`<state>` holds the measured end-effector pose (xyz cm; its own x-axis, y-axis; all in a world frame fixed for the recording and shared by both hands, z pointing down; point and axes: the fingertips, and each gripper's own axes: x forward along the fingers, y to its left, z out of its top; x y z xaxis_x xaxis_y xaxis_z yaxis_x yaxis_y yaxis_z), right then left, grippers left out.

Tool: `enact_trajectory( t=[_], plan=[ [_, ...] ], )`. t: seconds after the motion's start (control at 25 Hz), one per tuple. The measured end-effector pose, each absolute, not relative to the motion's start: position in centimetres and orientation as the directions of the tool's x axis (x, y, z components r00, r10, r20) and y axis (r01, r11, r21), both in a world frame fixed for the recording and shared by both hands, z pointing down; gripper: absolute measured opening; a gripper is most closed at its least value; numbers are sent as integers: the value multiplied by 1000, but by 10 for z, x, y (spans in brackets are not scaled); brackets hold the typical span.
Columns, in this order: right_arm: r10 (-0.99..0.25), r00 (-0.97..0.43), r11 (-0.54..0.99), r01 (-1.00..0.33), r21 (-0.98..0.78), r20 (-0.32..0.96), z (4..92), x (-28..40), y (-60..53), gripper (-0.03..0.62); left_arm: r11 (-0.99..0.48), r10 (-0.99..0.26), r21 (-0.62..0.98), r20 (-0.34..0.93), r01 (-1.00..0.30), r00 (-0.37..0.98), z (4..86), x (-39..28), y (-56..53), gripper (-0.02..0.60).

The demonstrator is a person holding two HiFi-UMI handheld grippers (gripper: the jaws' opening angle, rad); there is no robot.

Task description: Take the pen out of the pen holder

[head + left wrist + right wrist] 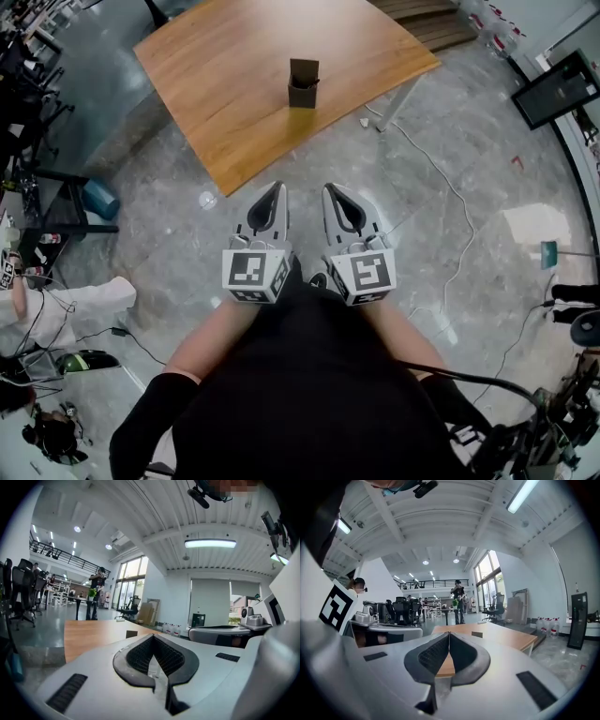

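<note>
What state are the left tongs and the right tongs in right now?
Left tongs: closed, holding nothing.
Right tongs: closed, holding nothing.

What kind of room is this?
Probably a big open office or workshop: black office chairs, a high ceiling with strip lights, and cables across the grey floor.

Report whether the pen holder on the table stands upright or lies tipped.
Upright: the pen holder stands on its base on the wooden table, opening facing up.
</note>
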<state>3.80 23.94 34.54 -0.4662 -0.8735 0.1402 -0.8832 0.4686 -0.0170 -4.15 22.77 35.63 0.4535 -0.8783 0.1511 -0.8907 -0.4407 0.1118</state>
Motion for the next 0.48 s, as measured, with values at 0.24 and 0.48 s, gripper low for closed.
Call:
enact_trajectory(
  t=[0.24, 0.48],
  plan=[
    [-878, -435, 436, -899, -42, 199, 364, 40, 186, 14, -440, -878, 105, 157, -892, 452, 368, -43, 170, 6],
    [-881, -426, 428, -903, -37, 205, 377, 44, 98, 14, -458, -865, 123, 168, -881, 473, 382, -37, 81, 6]
  ],
)
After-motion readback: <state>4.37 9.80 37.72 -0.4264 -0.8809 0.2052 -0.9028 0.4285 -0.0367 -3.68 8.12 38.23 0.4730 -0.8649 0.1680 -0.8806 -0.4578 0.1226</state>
